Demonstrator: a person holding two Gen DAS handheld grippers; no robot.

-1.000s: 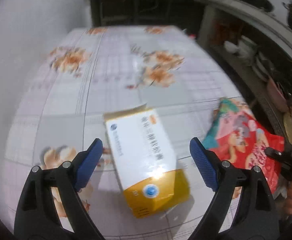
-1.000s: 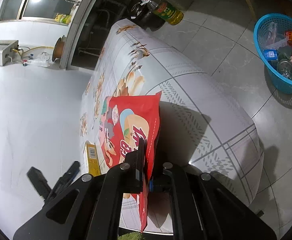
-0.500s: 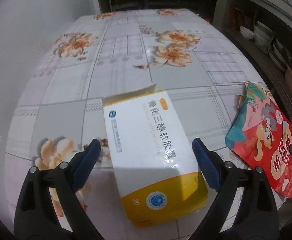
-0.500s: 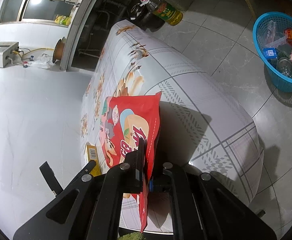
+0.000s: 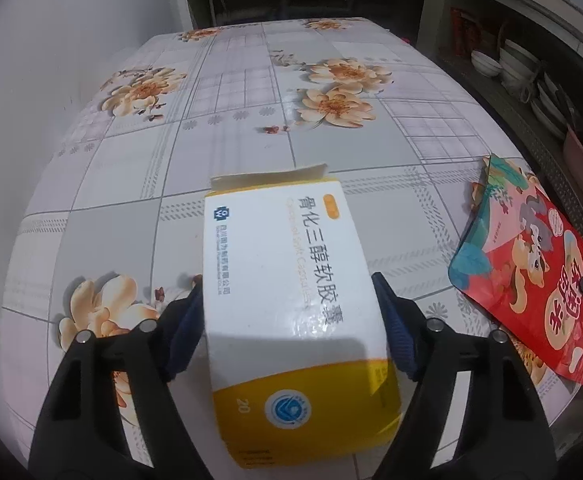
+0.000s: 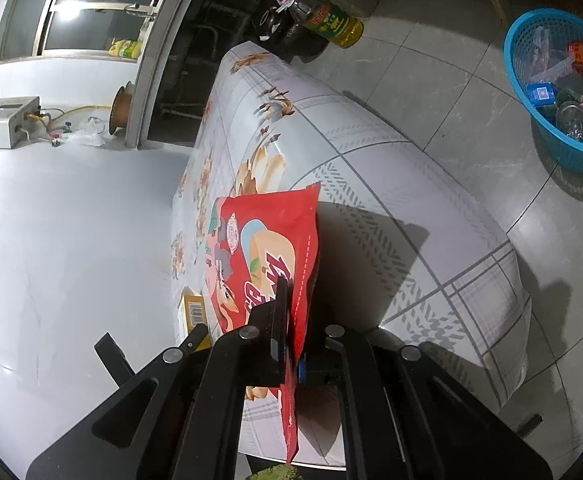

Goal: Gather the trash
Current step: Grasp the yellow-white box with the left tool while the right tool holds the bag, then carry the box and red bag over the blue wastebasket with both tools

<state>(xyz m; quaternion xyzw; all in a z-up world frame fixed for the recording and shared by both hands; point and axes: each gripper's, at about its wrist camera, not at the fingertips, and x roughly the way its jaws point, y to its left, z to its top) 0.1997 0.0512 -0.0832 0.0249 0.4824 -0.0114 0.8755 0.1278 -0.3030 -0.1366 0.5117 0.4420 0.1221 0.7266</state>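
A: L gripper — status?
B: Jaws closing round the white and yellow medicine box. Blue pads sit right at both long sides of the box; looks like contact on both, can't be sure how firm. Box lies flat on the floral tablecloth, near the front edge, flap end pointing away from the gripper.
A: R gripper?
B: Pressed together, pinching the red snack bag by its lower part. Bag stands on edge, held up over the table's near corner. In the L wrist view the same bag shows at right, well apart from the box.
A: Anything else w/ the trash?
B: Blue basket on the tiled floor, far right, apart from the table, w/ packets and wrappers already in it. Oil bottle on the floor by the table's far end.
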